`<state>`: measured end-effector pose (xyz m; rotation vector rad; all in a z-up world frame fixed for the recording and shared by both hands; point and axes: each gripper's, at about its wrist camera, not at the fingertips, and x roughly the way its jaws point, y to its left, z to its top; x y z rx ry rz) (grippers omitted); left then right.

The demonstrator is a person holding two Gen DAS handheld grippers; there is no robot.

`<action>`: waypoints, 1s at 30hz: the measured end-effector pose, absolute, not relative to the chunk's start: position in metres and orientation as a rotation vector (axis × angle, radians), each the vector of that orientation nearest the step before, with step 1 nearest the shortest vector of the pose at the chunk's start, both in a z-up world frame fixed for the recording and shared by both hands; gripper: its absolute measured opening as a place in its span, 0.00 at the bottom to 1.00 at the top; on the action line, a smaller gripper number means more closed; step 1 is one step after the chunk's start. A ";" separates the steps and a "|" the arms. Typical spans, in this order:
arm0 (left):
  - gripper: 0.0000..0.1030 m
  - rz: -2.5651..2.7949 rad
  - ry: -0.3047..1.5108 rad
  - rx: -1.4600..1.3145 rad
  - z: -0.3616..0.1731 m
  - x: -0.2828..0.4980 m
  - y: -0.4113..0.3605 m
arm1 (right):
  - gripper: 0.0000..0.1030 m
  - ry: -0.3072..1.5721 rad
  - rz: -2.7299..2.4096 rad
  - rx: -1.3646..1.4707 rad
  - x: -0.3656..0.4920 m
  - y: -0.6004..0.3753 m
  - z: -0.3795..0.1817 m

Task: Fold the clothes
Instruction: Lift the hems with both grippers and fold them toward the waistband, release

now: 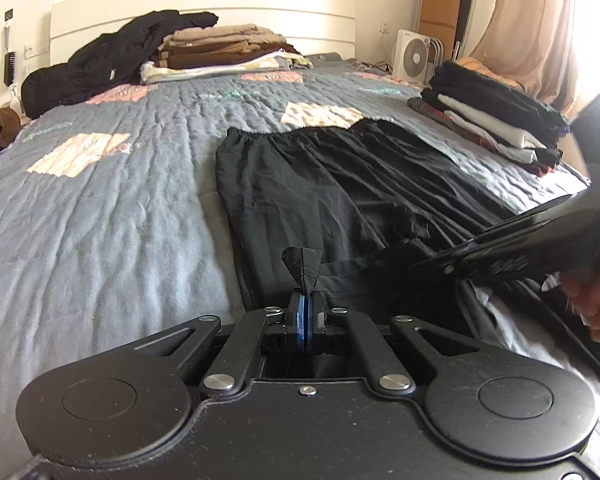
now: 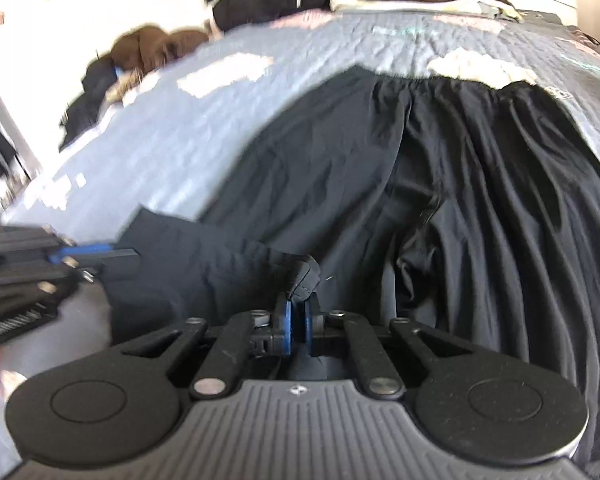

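**A lived-in bedroom at home**

The setting was a bedroom in a home. A wide bed point(image 1: 100, 208) filled most of both views, covered by a grey quilt with pale patchwork squares and backed by a white headboard point(image 1: 260, 20). At the head edge lay a black jacket point(image 1: 112, 64) beside a stack of folded brown and beige clothes point(image 1: 228, 48); a second folded stack point(image 1: 496, 120) sat at the bed's right edge. A small white fan point(image 1: 416, 56) stood beyond the far right corner, near a long pinkish curtain point(image 1: 540, 20) lit by daylight. A hairbrush point(image 1: 9, 66) hung on the cream wall left of the headboard, by a socket.
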<state>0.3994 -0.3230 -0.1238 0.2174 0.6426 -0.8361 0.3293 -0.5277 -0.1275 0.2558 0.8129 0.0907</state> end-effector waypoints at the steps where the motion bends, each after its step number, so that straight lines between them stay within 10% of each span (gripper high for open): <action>1: 0.02 -0.837 0.634 0.212 -0.121 0.399 -0.323 | 0.06 0.788 0.099 0.275 0.325 -0.530 -0.119; 30: 0.02 -0.684 0.424 0.325 -0.092 0.601 -0.483 | 0.06 0.630 -0.055 0.173 0.535 -0.645 -0.095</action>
